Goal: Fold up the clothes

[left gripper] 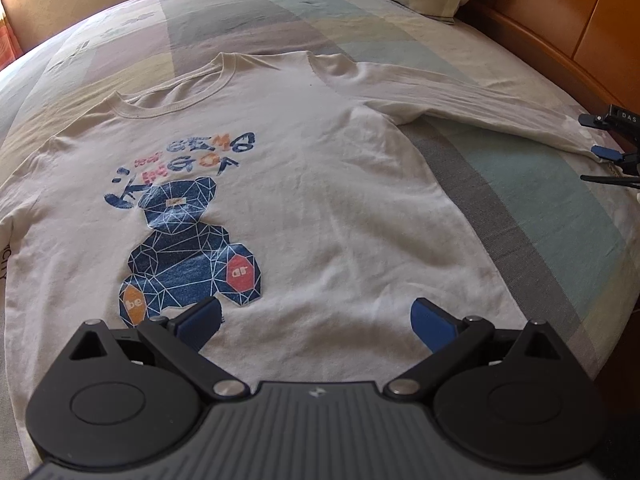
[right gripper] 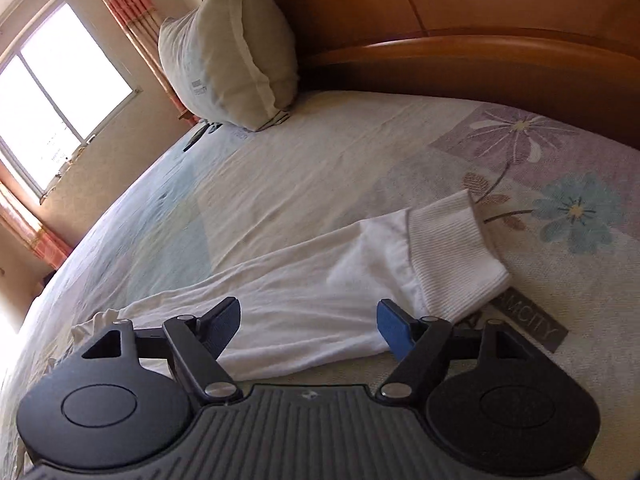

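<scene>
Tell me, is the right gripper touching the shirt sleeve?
Cannot tell. In the right wrist view the open right gripper straddles the white sleeve, but whether its fingers rest on the cloth is unclear.

White shirt (left gripper: 320, 184), ahead of the left tongs: bear print, red patch "ar", orange patch "be"; the lettering above it reads upside down, not clearly legible. Grey label (right gripper: 536, 326) on bedsheet, just right of the right tongs: "MCITY". Right tongs' body (left gripper: 624, 118): "DAS".

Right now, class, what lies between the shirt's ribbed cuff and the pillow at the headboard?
In the right wrist view, only bare patchwork bedspread lies between the ribbed cuff and the pillow.
</scene>
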{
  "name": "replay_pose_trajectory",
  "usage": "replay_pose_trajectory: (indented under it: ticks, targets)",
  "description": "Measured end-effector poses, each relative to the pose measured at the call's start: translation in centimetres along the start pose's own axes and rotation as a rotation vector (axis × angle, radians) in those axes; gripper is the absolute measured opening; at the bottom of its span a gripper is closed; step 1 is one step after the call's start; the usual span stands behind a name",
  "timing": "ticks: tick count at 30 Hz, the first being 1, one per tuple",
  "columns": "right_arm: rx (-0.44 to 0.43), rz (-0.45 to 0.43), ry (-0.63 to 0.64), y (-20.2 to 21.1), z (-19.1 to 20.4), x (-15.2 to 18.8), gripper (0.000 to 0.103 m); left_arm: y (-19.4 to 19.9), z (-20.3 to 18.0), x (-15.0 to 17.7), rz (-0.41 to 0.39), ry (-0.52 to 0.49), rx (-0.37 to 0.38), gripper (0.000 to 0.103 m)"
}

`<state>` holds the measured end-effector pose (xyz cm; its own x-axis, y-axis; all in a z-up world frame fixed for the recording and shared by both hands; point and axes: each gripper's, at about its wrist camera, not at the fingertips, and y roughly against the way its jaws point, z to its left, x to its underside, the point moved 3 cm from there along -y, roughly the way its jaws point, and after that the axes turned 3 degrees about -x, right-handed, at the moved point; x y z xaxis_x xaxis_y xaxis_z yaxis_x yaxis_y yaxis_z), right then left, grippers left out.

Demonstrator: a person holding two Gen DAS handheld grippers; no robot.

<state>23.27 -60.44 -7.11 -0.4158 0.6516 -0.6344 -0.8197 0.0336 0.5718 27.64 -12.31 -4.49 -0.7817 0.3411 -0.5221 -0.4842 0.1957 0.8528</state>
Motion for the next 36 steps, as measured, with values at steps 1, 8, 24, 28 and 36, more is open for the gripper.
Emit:
replay_pose_trajectory:
  ticks: [1, 8, 24, 28, 36]
  targets:
    - [0.001, 0.000, 0.008, 0.2, 0.5, 0.1, 0.084, 0.0, -0.1, -0.1, -0.002, -0.005, 0.001, 0.100]
    - [-0.084, 0.024, 0.170, -1.6, 7.4, 1.4, 0.094, 0.3, -0.8, 0.2, 0.005, -0.034, -0.013, 0.100]
    - [-0.688, 0.366, 0.589, -7.6, 30.6, 13.2, 0.099, 2.1, 5.8, 4.2, 0.066, 0.208, -0.245, 0.100]
    - [-0.556, 0.430, 0.566, -10.6, 30.1, 15.4, 0.098, 2.0, 7.3, 6.1, 0.104, 0.286, -0.279, 0.100]
    - [-0.561, 0.452, 0.636, -7.2, 26.7, 15.8, 0.098, 2.1, 9.1, 9.6, 0.119, 0.461, -0.250, 0.102]
